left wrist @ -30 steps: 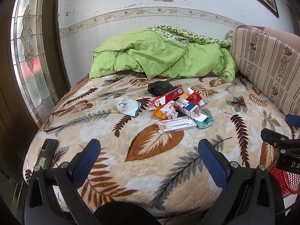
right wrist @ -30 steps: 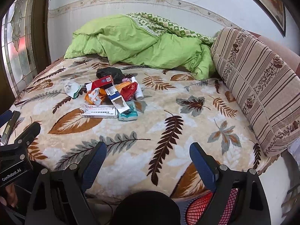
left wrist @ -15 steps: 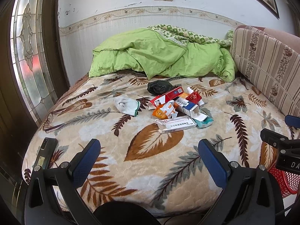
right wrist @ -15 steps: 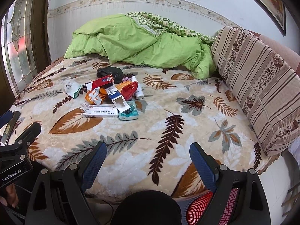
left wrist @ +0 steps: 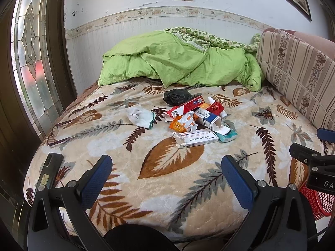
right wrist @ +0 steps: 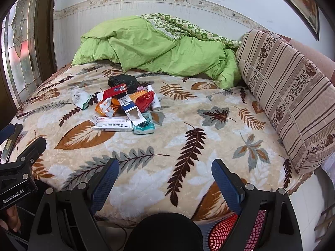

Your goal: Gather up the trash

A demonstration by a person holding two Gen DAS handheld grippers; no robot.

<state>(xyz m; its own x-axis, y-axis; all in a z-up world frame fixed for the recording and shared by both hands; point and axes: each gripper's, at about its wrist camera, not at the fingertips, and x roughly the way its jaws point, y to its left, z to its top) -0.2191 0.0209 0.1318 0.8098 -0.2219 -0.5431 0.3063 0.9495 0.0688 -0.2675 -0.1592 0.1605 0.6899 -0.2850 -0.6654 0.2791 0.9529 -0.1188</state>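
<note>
Blue-padded left tongs [left wrist: 165, 174] wide open, empty, right tongs [right wrist: 165, 176] likewise, trash pile [left wrist: 196, 121] well ahead

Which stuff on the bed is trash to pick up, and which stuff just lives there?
Trash job:
boxes
orange wrapper
red packet
black bag
white cloth (maybe)
red basket, likely for the trash

Just there:
green quilt
striped cushion
phone
leaf blanket

left hand-held gripper [left wrist: 166, 172]: jaws wide, empty | right hand-held gripper [right wrist: 165, 176]: same
</note>
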